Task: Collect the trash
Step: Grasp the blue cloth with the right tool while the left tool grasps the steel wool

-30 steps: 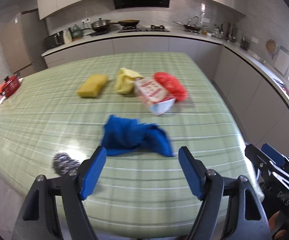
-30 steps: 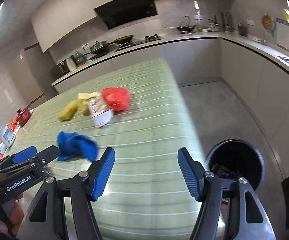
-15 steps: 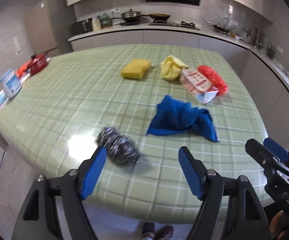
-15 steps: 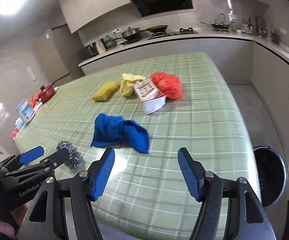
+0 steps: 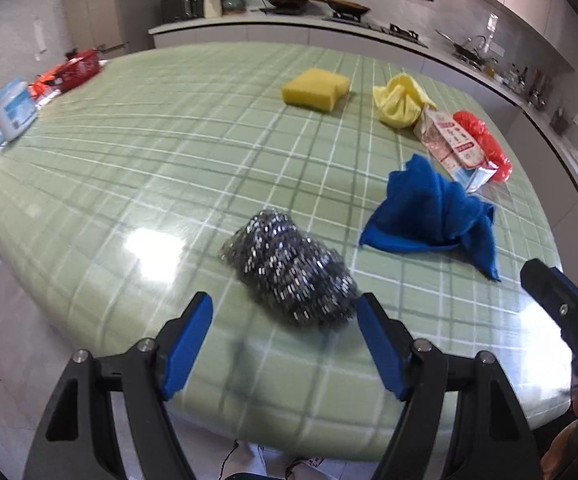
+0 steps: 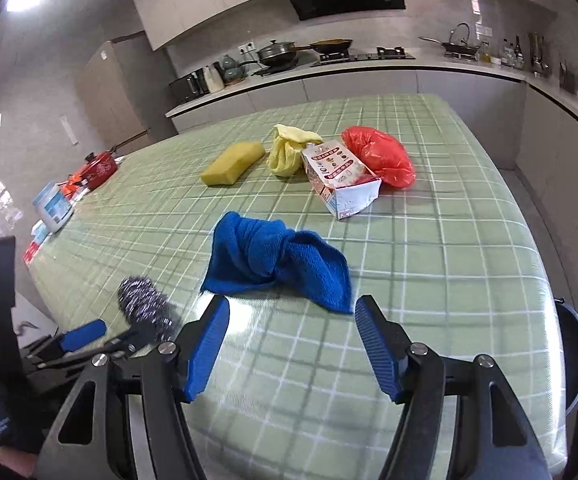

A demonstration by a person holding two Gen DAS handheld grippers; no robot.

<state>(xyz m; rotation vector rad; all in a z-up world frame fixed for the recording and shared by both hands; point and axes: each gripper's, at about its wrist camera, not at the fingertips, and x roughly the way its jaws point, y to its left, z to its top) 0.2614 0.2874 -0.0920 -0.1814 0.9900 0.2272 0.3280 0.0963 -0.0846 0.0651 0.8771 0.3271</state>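
Steel-wool scourer (image 5: pixel 289 270) lies near the bench's (image 5: pixel 169 160) front edge, just ahead of the left hand-held gripper (image 5: pixel 285 312), jaws apart and empty. Advised: straddle it squarely, then close — springy wire may slip. The right hand-held gripper (image 6: pixel 291 320), jaws apart, faces the blue cloth (image 6: pixel 277 260). Open room left of the scourer; bin (image 6: pixel 575 356) stands off the bench's right edge.
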